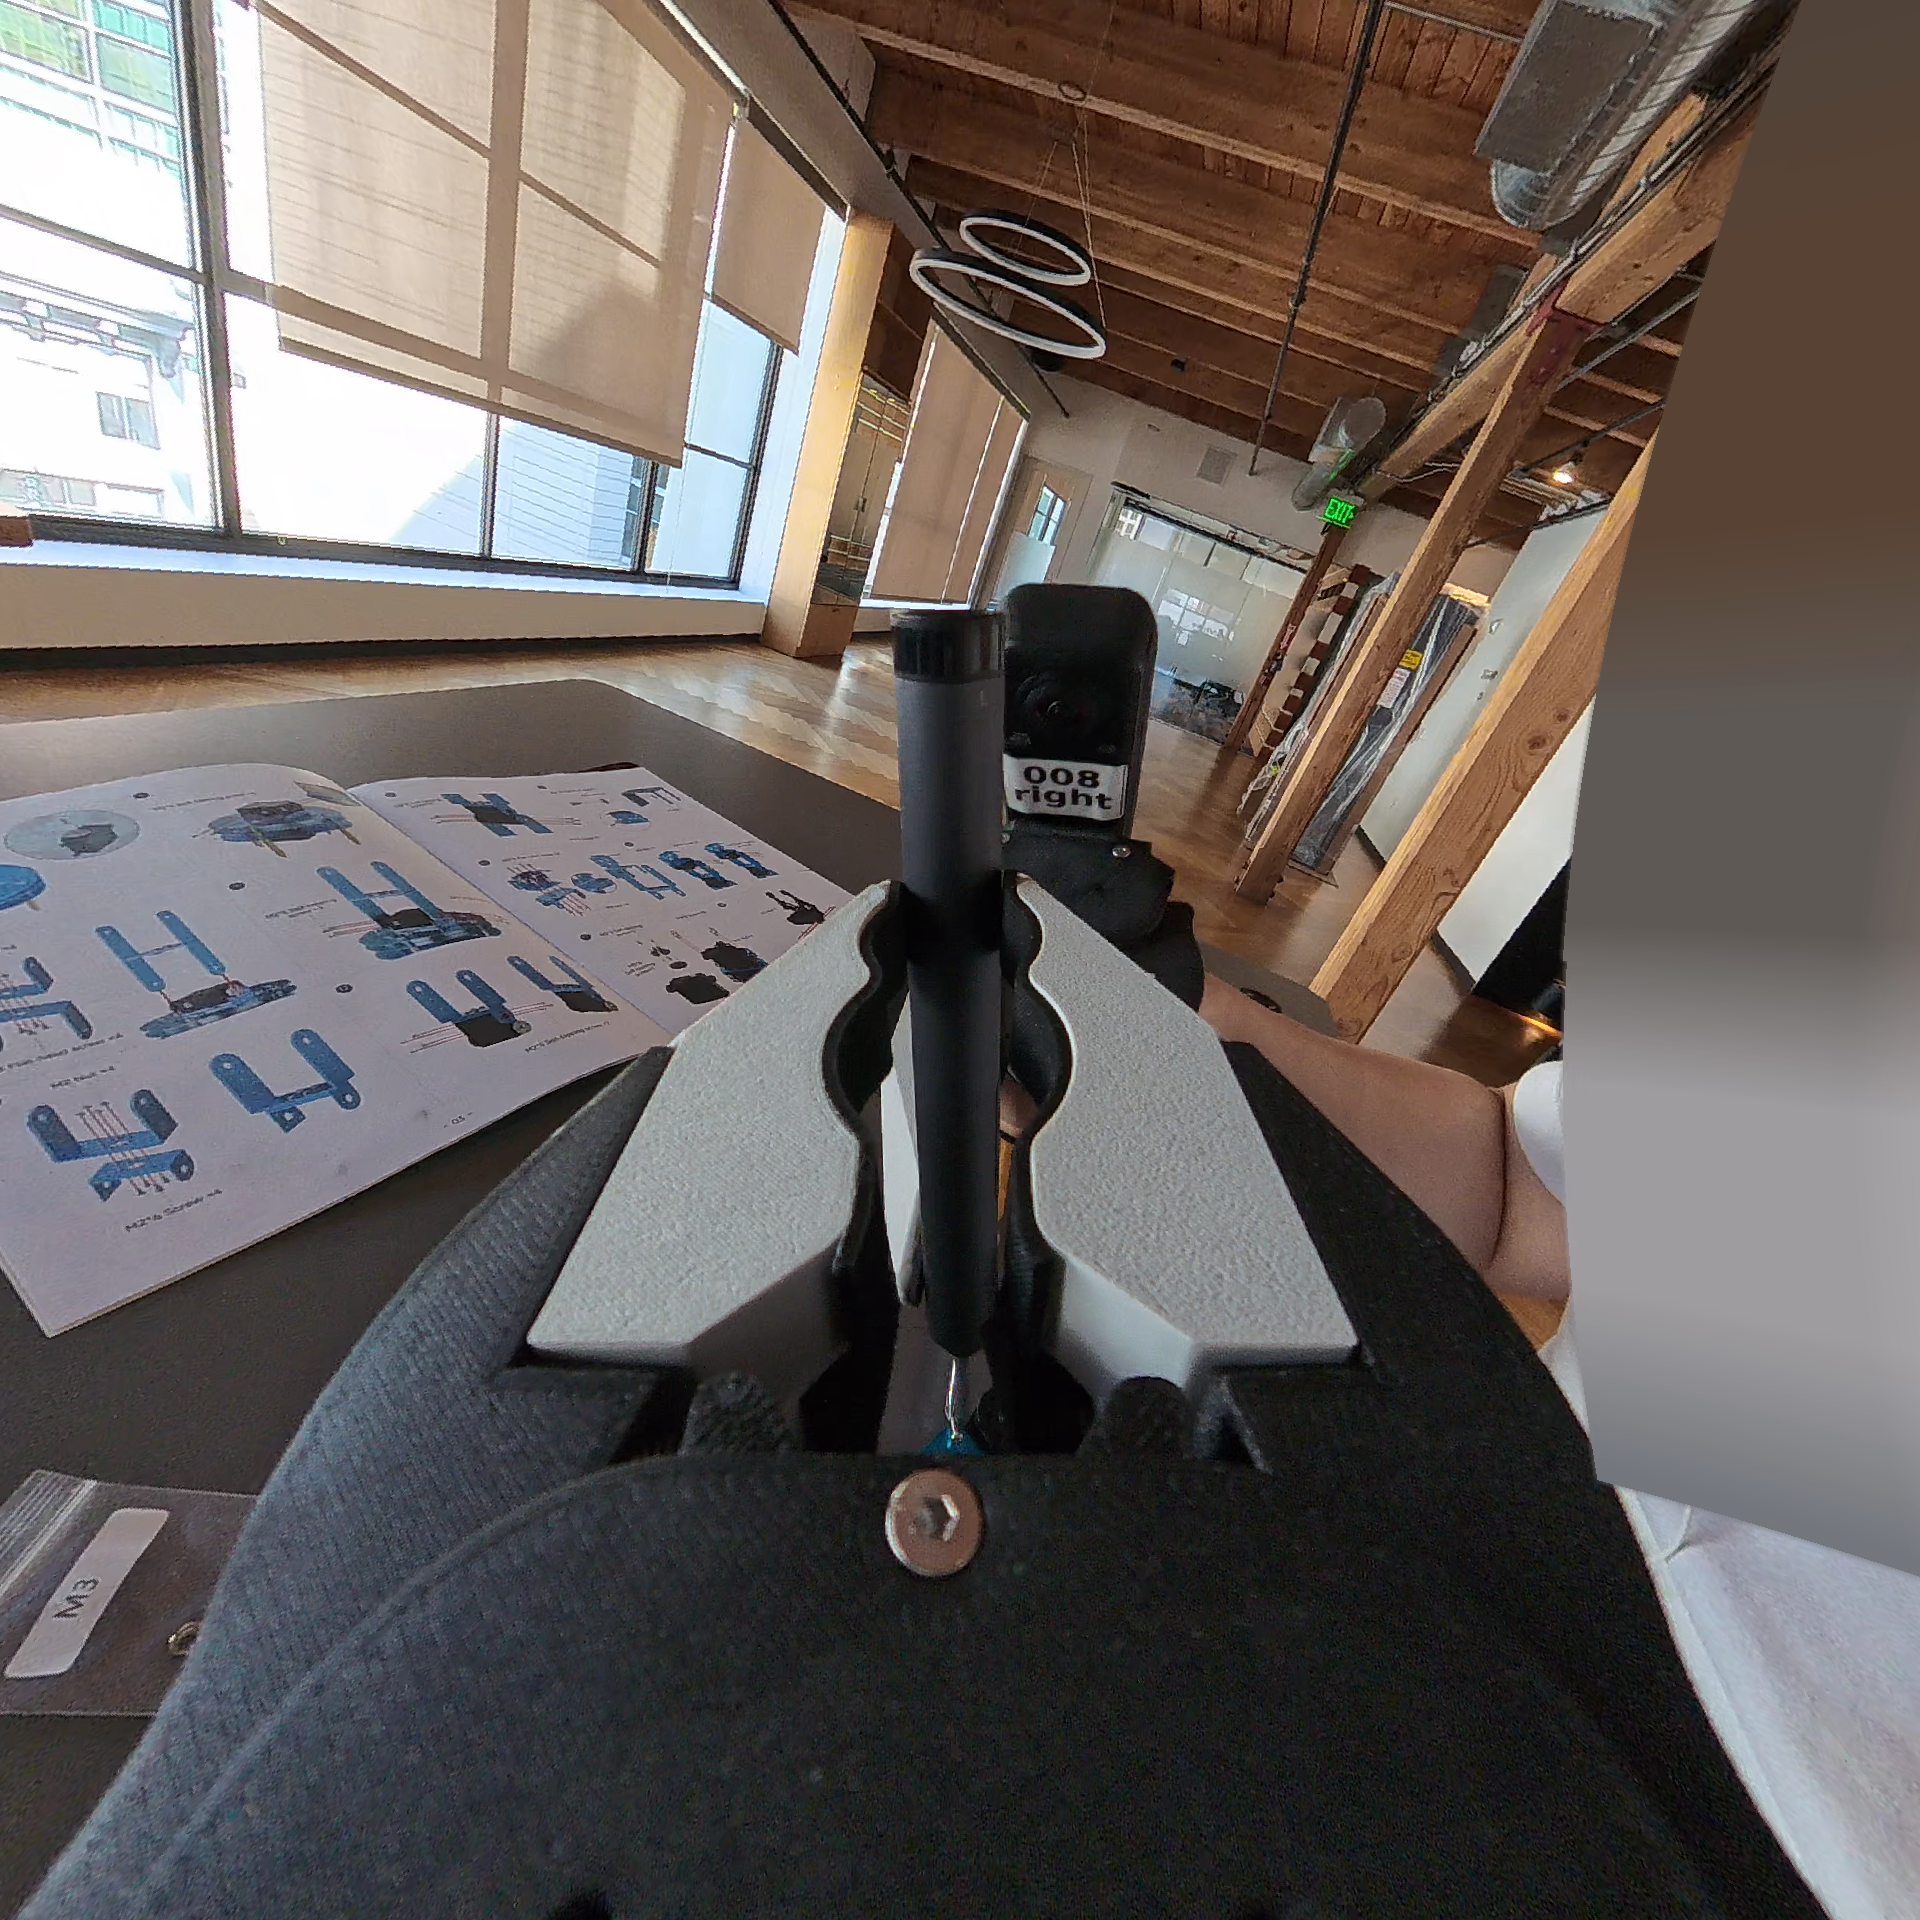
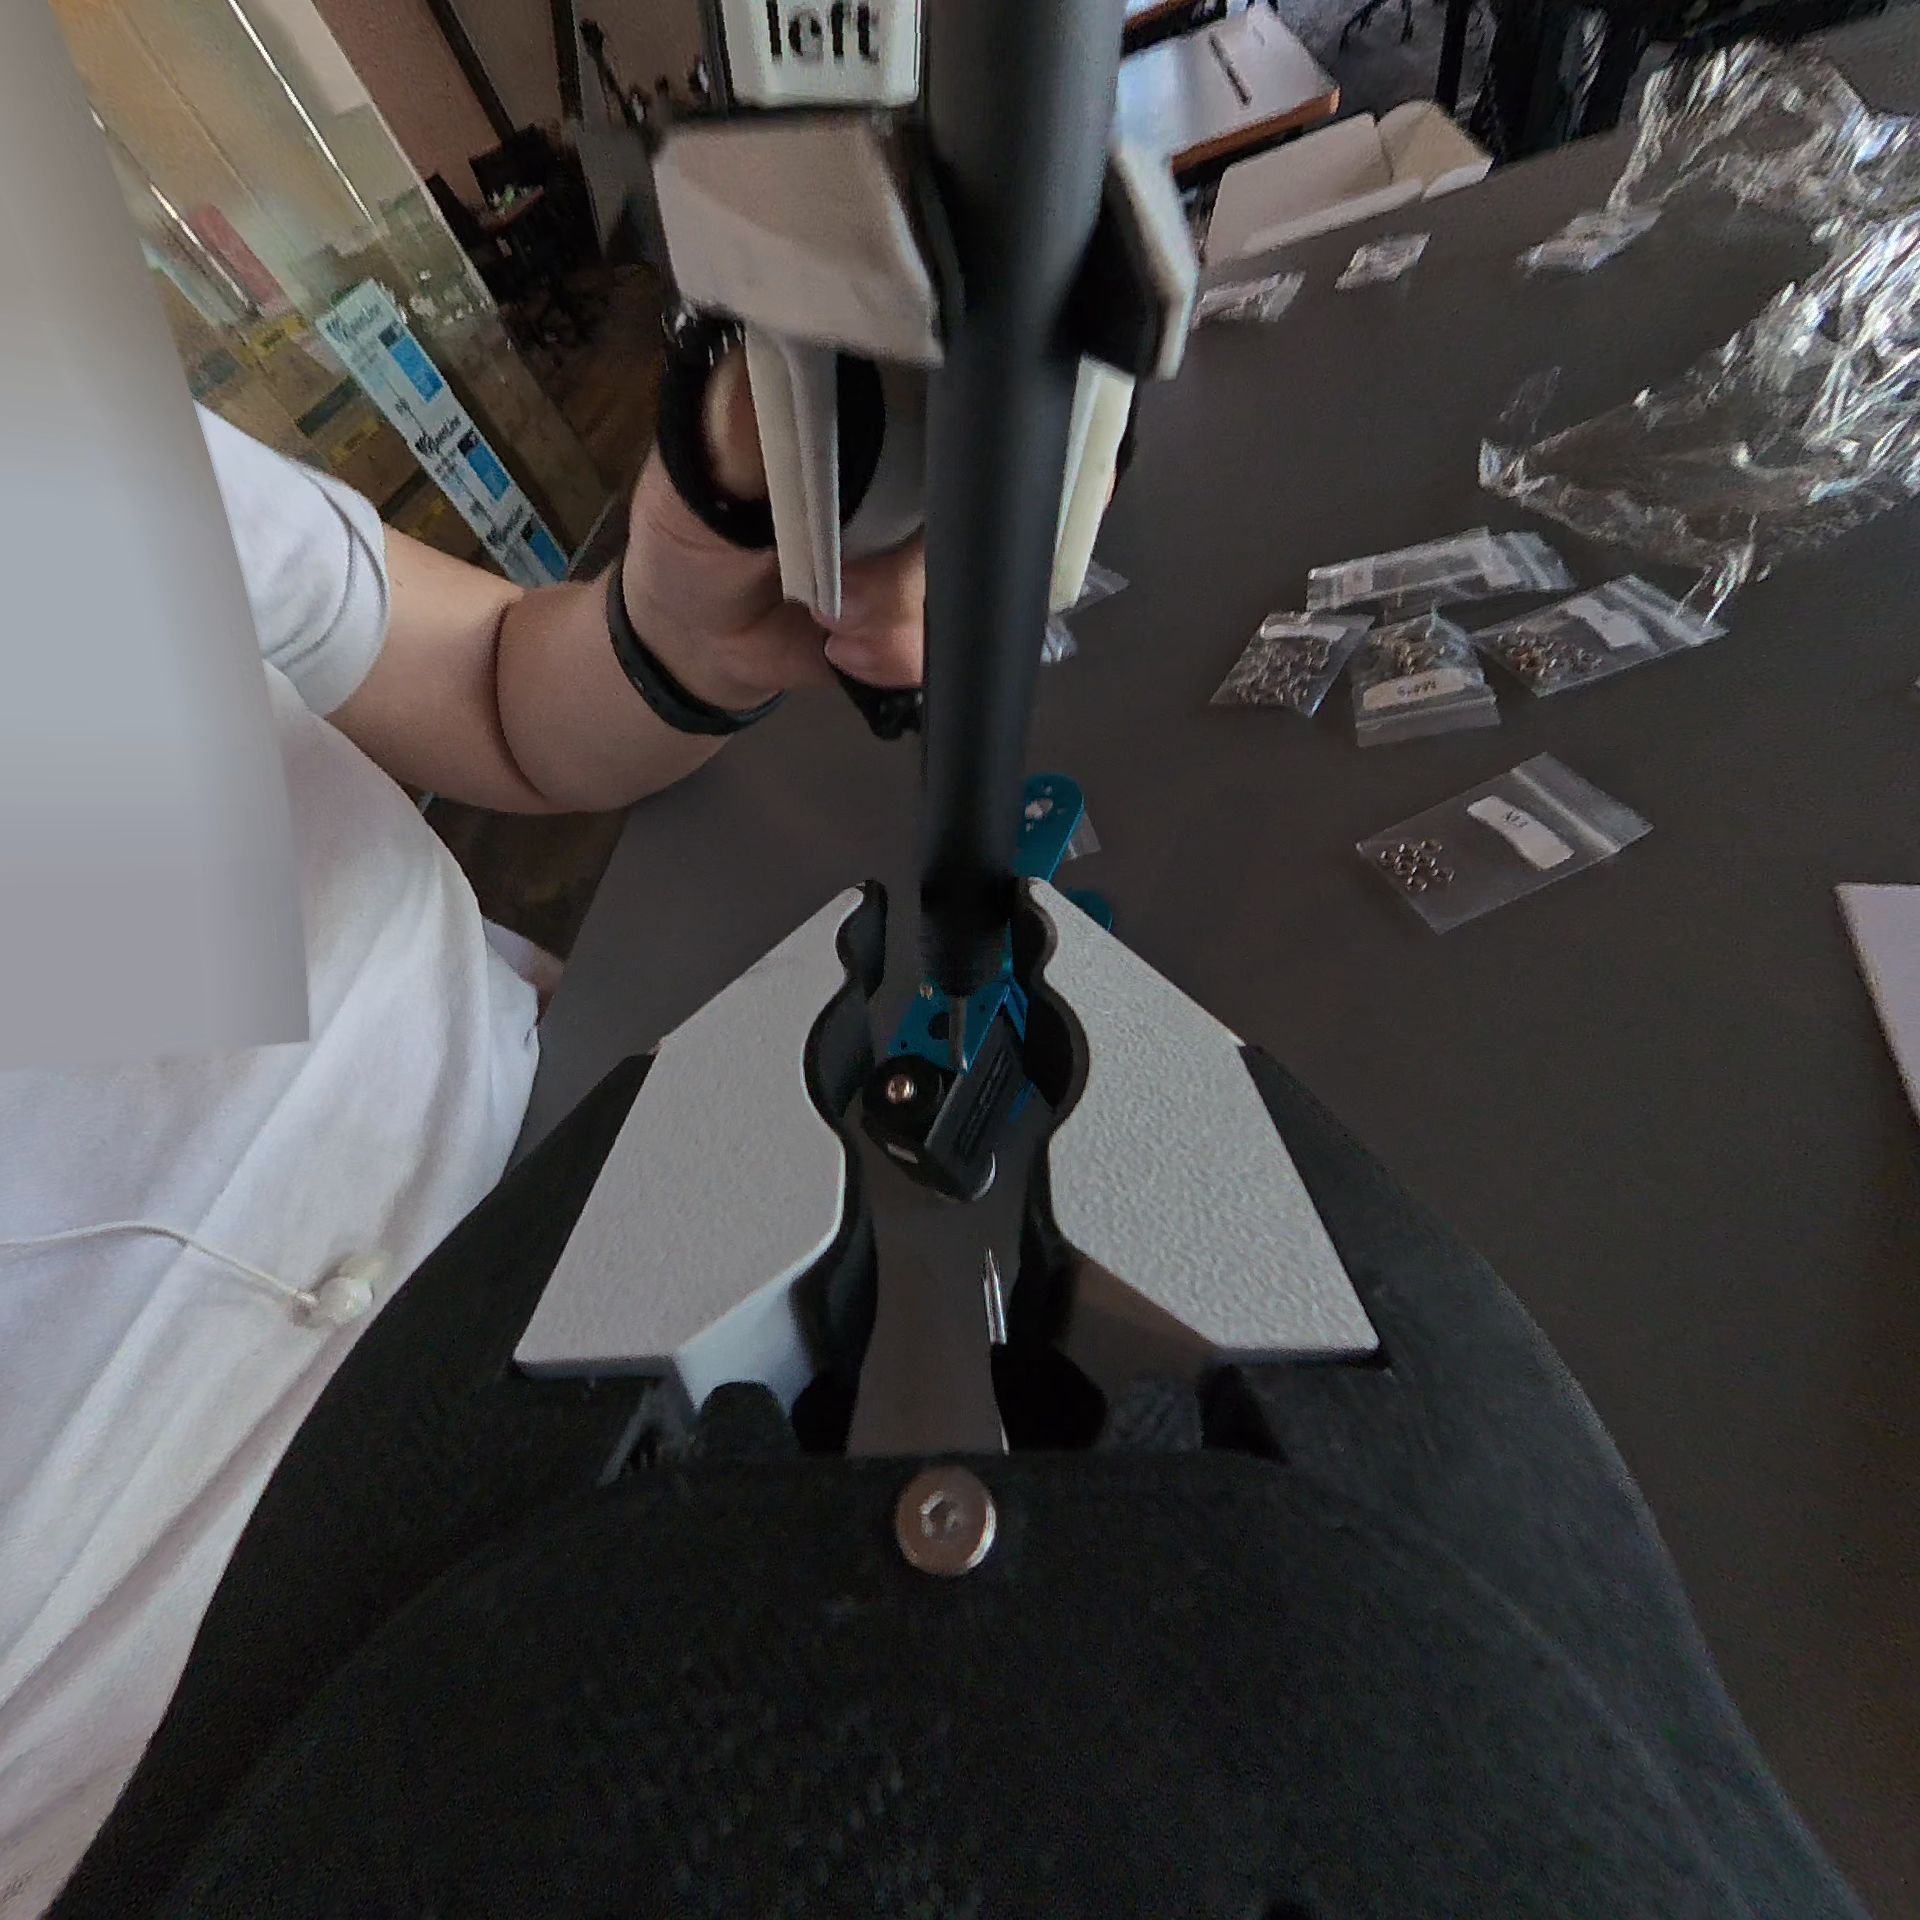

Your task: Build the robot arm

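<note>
Dark grey cylindrical screwdriver [image 1: 948,1039] sits clamped in left gripper [image 1: 948,935], bit on blue metal bracket with black servo [image 2: 961,1049], pinched in right gripper [image 2: 951,935]. Screw seating unclear, probably mid-drive. Open manual [image 1: 343,977] on counter [image 1: 208,1382].

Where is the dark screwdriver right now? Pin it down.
The screwdriver stands clamped in the left gripper, centre of the left wrist view; its tip meets the blue bracket held in the right gripper.

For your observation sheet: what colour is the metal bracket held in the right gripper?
Blue bracket; right wrist view shows it best.
</note>
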